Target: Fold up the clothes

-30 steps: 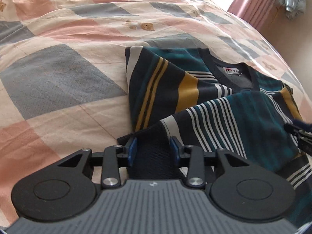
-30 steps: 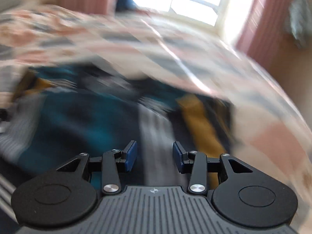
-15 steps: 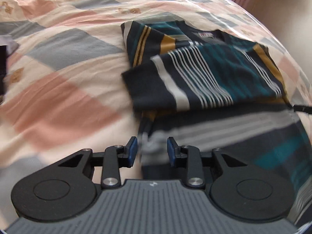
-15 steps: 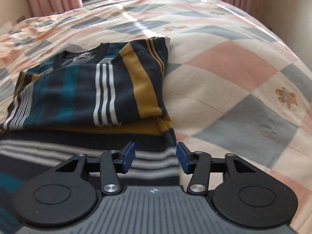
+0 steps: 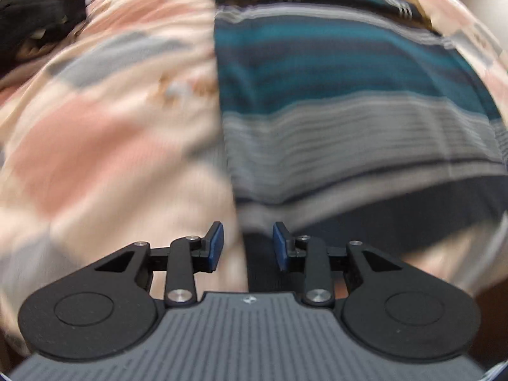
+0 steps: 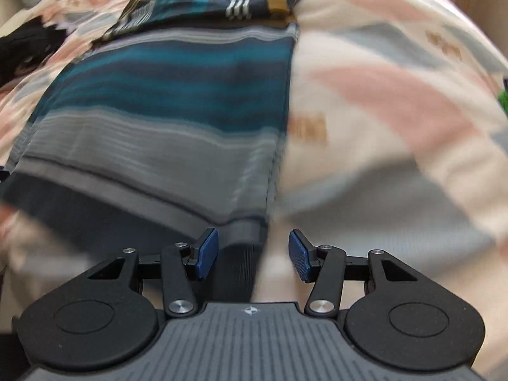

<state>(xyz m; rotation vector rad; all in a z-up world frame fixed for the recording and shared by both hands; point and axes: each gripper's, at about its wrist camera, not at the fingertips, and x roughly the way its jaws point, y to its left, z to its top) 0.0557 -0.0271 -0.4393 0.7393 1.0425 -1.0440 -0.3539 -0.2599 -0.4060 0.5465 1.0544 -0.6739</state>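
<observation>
A striped sweater (image 5: 333, 79) in navy, teal, grey and mustard lies flat on the bed, with its sleeves folded across the far end. In the left wrist view my left gripper (image 5: 247, 244) is open at the sweater's near left hem corner, and the dark ribbed hem lies between its blue pads (image 5: 216, 243). The right wrist view shows the sweater (image 6: 174, 95) reaching down to my right gripper (image 6: 254, 254). That gripper is open wide, with the near right hem corner between its fingers. Both views are blurred by motion.
The bed wears a patchwork sheet (image 5: 111, 143) of pink, grey and cream squares. A black garment (image 5: 31, 28) lies on the sheet to the left of the sweater, the same black garment (image 6: 25, 44) in the right view. Bare sheet (image 6: 397, 111) spreads to the sweater's right.
Both grippers have drawn back from the folded sleeves down to the sweater's bottom hem corners. Both stay open, and the right jaws now stand wider apart.
</observation>
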